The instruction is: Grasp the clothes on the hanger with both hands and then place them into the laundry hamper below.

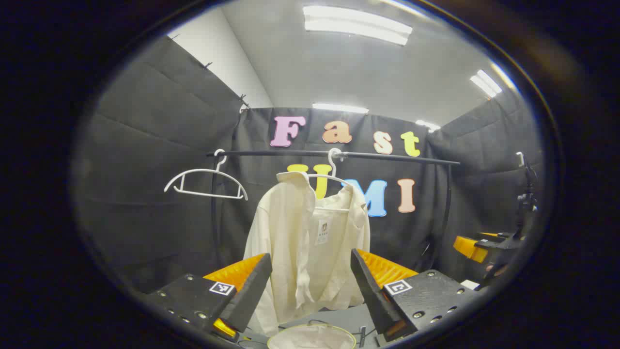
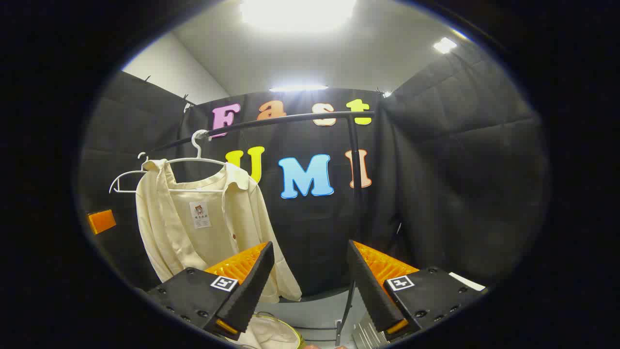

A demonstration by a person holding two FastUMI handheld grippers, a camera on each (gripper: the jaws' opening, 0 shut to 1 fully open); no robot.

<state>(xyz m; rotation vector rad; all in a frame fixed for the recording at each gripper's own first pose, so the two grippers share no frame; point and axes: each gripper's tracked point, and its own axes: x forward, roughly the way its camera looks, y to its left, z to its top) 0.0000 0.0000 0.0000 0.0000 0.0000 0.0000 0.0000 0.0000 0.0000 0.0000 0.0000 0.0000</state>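
A cream shirt (image 1: 310, 242) hangs on a white hanger (image 1: 334, 167) from a black rail (image 1: 387, 156). My left gripper (image 1: 310, 286) is open, held short of the shirt, which shows between its fingers. In the right gripper view the cream shirt (image 2: 203, 223) hangs at the left on its white hanger (image 2: 196, 145). My right gripper (image 2: 307, 286) is open with nothing between its fingers, to the right of the shirt. The hamper's pale rim (image 1: 312, 337) sits below the shirt; the hamper (image 2: 266, 332) also appears under my right gripper. The right gripper (image 1: 477, 245) shows far right in the left gripper view.
A second, bare white hanger (image 1: 206, 184) hangs on the rail left of the shirt. The rail's upright post (image 2: 356, 194) stands just right of the shirt's side. Black cloth walls close in on all sides. A stand (image 1: 525, 198) rises at the far right.
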